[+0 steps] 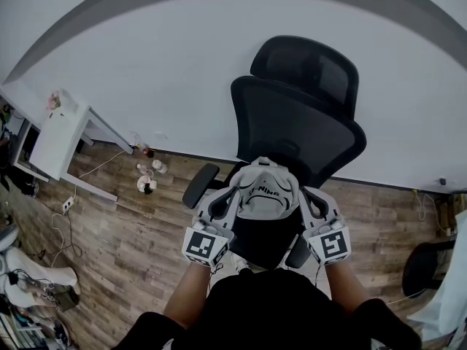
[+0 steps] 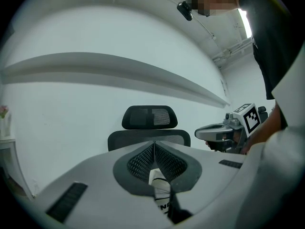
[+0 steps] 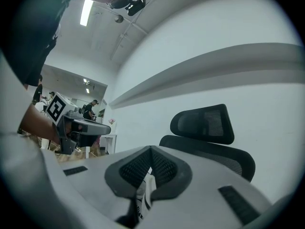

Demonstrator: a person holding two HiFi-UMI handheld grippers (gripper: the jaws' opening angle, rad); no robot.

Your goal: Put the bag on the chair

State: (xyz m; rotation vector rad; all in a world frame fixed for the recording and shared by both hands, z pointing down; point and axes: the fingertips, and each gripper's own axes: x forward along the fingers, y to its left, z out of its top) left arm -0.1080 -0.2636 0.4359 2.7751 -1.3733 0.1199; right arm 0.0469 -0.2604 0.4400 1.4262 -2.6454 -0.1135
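The bag (image 1: 264,192) is held, in the head view, over the seat of the black chair (image 1: 306,115) between the left gripper (image 1: 225,203) and right gripper (image 1: 312,201); in the left gripper view its pale fabric is pinched by closed jaws, and likewise in the right gripper view.

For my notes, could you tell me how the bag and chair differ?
The bag is pale grey, the chair black. The bag looks soft and creased, the chair's back is mesh. The left tool and right tool are shut on the bag; neither holds the chair.
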